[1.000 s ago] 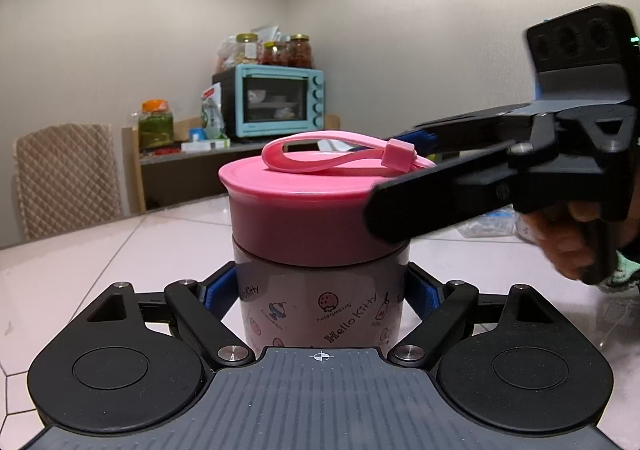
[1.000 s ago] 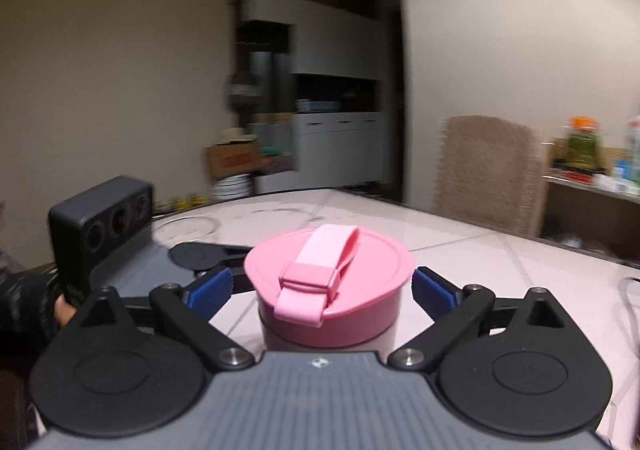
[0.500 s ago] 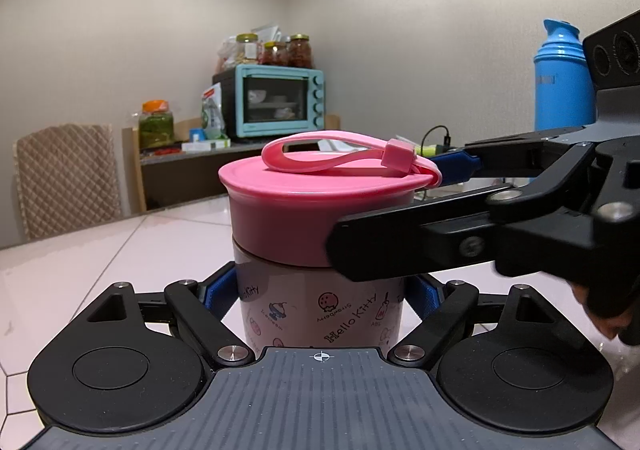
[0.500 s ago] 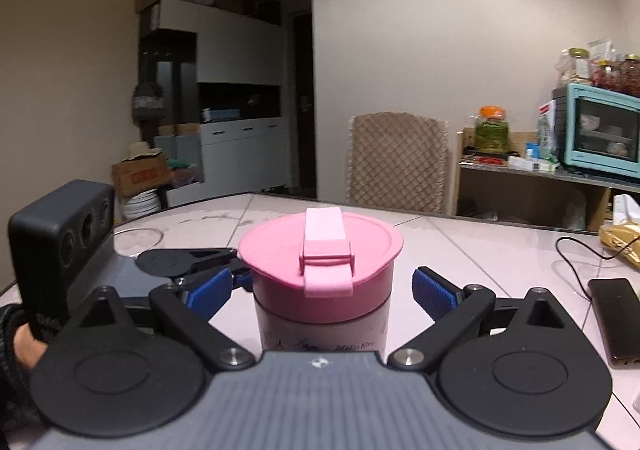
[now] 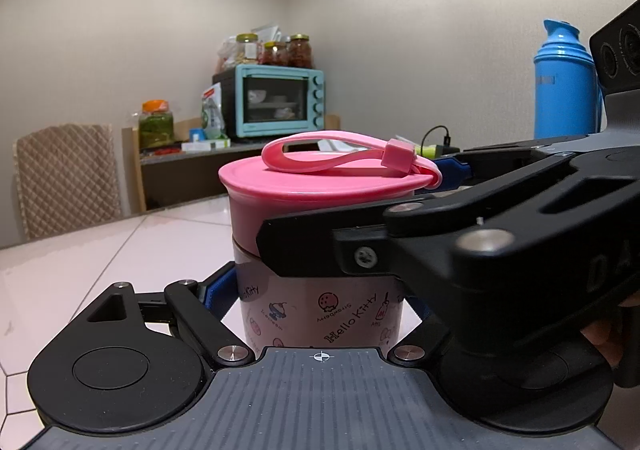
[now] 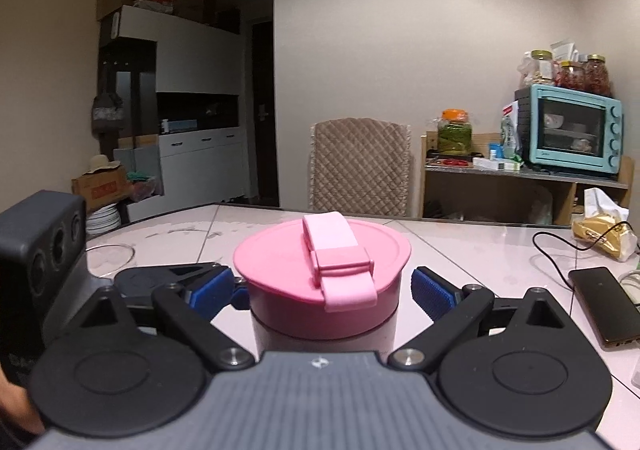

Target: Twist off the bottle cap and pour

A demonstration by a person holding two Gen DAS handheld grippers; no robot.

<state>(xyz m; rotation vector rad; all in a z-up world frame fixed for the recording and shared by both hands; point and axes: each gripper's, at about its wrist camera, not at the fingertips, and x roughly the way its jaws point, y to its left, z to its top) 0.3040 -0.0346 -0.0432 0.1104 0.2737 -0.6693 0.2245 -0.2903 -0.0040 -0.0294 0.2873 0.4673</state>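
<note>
Currently our left gripper (image 5: pixel 320 290) clamps the printed pink bottle (image 5: pixel 320 314); our right gripper (image 6: pixel 324 290), closing, straddles its pink round cap (image 6: pixel 320 270), pads not yet touching.

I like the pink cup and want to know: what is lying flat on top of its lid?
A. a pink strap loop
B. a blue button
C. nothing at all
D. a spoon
A: a pink strap loop lies across the top of the pink lid, with its clasp hanging over the lid's edge in the right wrist view.
</note>
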